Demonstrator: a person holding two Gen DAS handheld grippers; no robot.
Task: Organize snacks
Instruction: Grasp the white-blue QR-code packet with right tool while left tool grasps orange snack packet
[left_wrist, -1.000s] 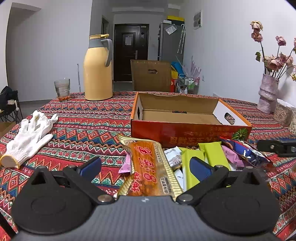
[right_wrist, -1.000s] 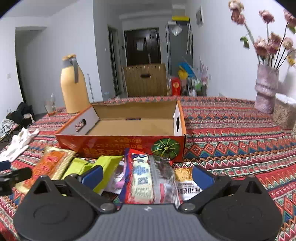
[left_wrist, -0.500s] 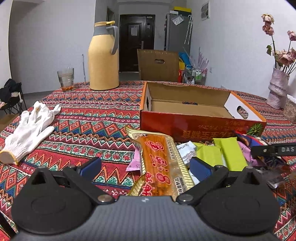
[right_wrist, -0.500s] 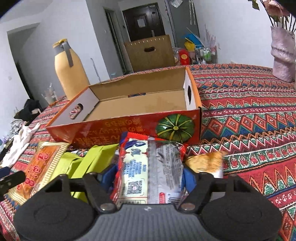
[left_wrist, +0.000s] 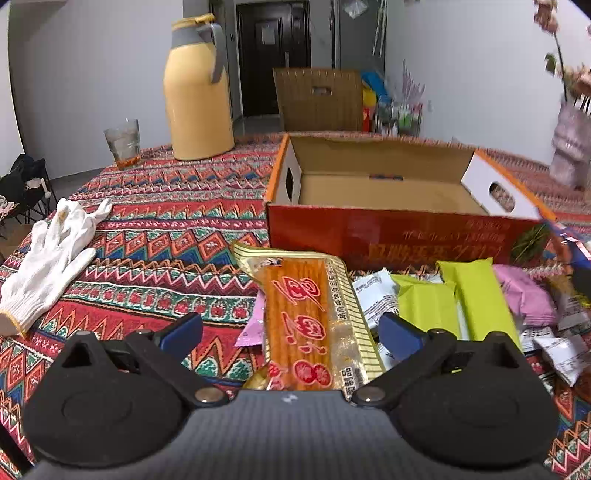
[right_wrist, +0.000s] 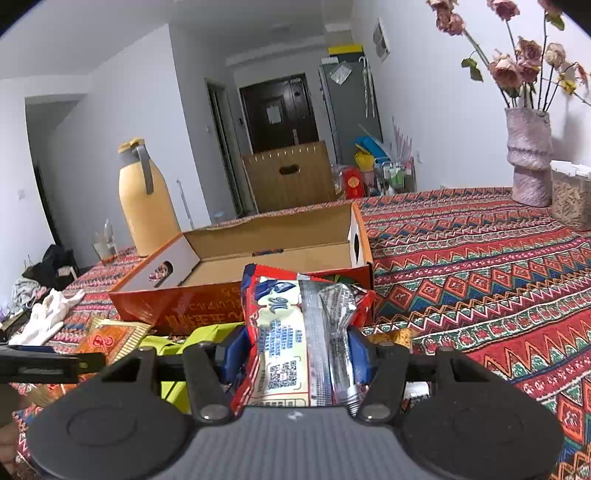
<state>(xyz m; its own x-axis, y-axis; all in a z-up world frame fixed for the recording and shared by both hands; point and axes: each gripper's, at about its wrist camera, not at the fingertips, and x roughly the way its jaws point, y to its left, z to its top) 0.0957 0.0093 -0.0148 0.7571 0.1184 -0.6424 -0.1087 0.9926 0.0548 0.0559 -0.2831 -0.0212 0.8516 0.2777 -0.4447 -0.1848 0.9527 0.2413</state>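
Observation:
An open orange cardboard box (left_wrist: 388, 236) (right_wrist: 177, 306) stands on the patterned tablecloth, with nothing visible inside. Loose snacks lie in front of it: a long orange packet (left_wrist: 306, 317), green packets (left_wrist: 472, 295), pink and white ones. My left gripper (left_wrist: 290, 332) is open, low over the near end of the orange packet, its blue pads apart from it on both sides. My right gripper (right_wrist: 297, 352) is closing, and its pads press the sides of a red-and-white snack packet (right_wrist: 291, 332), which it holds raised in front of the box.
A yellow thermos jug (left_wrist: 197, 92) and a glass (left_wrist: 123, 142) stand at the back left. White gloves (left_wrist: 51, 254) lie on the left. A vase of flowers (right_wrist: 528, 155) and a clear container (right_wrist: 570, 195) stand at the far right.
My right gripper's jaws have come together on the red-and-white packet and tilted up with it. My left gripper has moved in closer over the orange packet and stays open.

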